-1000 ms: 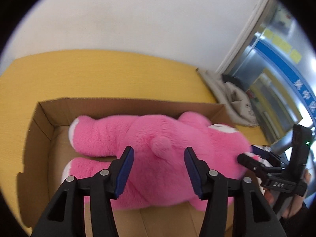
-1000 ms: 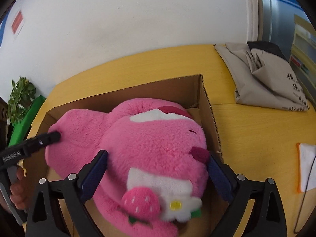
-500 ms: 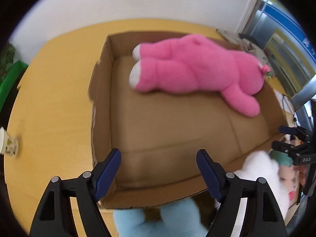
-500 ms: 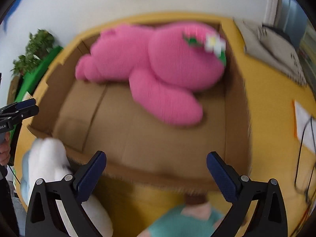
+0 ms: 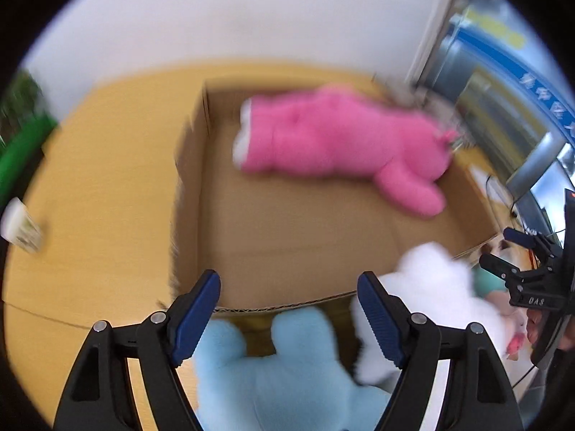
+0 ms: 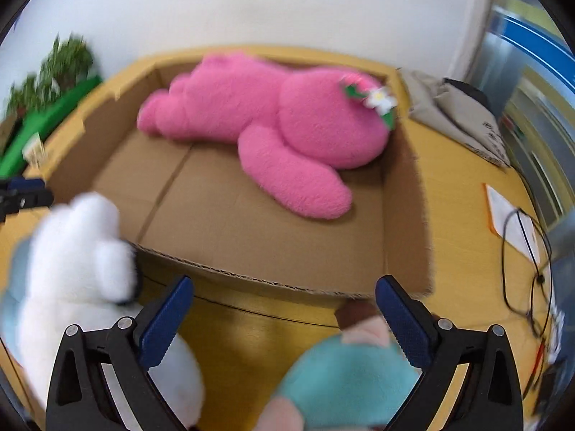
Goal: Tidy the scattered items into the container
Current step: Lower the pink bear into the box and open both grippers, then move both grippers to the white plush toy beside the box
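With the pink plush toy (image 6: 266, 125) already lying inside the cardboard box (image 6: 406, 215), both hand-held grippers, left (image 5: 287, 309) and right (image 6: 284, 309), hung apart and empty above soft toys waiting on the desk (image 6: 456, 179)

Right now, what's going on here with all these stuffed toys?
A person is tidying plush toys into a cardboard box on a yellow table, one gripper per hand. The pink plush already lies inside. Both the left gripper and right gripper are open and empty, held over the toys outside the box: a light blue plush, a white plush and a teal-dressed doll.
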A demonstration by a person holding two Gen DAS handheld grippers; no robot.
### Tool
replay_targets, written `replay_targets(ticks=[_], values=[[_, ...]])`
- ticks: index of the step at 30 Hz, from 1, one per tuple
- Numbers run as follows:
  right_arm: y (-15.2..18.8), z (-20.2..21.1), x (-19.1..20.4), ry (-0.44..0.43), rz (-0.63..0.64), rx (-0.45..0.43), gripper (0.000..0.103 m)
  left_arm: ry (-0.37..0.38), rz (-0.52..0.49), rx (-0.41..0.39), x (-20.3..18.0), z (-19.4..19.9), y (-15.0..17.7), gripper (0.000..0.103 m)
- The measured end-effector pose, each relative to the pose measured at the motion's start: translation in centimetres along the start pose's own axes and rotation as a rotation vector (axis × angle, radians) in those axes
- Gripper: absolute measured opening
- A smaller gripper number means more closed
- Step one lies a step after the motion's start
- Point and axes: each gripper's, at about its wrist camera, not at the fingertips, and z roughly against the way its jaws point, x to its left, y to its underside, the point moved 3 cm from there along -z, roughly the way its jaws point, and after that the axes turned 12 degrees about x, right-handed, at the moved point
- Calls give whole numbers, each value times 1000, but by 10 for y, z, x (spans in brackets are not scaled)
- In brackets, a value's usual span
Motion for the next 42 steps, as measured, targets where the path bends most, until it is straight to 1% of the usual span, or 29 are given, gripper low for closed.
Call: replay_targets(ticks=[1, 2, 4, 5, 7, 9, 11, 16, 19, 26, 36, 42], values=[[3, 13, -3, -3, -24, -33, 103, -49, 0, -69, -7, 22, 4, 79], [7, 26, -5, -8, -48, -63, 103, -85, 2, -117, -13, 39, 9, 79], [18, 49, -1, -22, -88, -109, 103, -139, 8, -181, -27, 64, 21, 79], [23, 60, 0, -29, -107, -133, 103, -152, 14, -206, -33, 73, 27, 79], [35, 80, 8, -34, -123, -182, 103, -140, 38, -243, -44, 86, 42, 80], [50, 96, 19, -29, -113, -233, 103, -125, 63, -243, -50, 89, 50, 80], [63, 105, 26, -19, -108, -257, 103, -115, 75, -237, -59, 88, 60, 80], [81, 118, 32, 32, -101, -262, 103, -90, 52, -211, -80, 82, 74, 79], [85, 123, 33, 54, -90, -268, 103, -71, 45, -211, -86, 83, 76, 79], [88, 124, 32, 44, -91, -270, 103, -73, 51, -218, -90, 85, 80, 80], [88, 121, 41, 35, -76, -260, 103, -52, 54, -193, -85, 76, 85, 80], [89, 117, 47, 33, -62, -247, 103, -26, 54, -176, -86, 71, 88, 79]])
